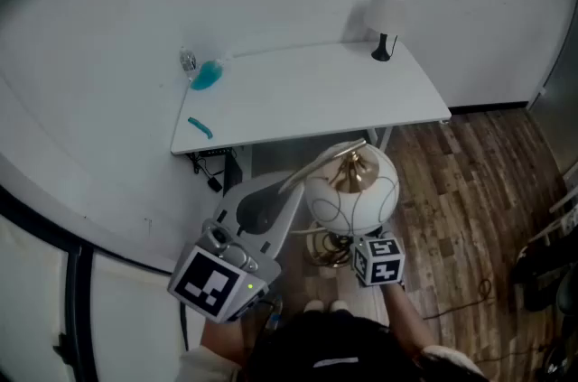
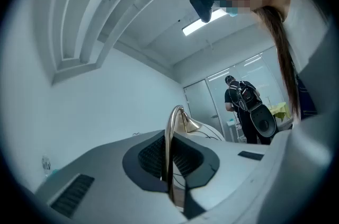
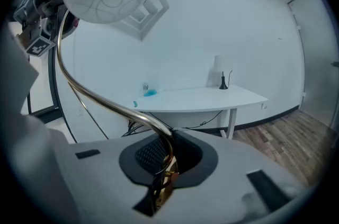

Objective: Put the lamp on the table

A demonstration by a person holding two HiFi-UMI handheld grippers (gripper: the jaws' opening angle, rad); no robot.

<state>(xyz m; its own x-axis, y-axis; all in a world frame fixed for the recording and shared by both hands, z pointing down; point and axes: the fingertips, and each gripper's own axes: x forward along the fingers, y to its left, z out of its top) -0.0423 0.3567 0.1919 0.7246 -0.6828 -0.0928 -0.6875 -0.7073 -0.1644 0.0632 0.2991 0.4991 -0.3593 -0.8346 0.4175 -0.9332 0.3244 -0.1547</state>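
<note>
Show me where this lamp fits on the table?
The round lamp should fit on the table's bare middle and front right, between the small lamp at the far right corner and the blue thing and teal stick crowding the left end.

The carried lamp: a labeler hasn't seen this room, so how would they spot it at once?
Start at the white table, then come nearer. There the left gripper and right gripper clamp the lamp by its curved brass stem; unlike the small lamp on the table, it has a round white globe shade.
</note>
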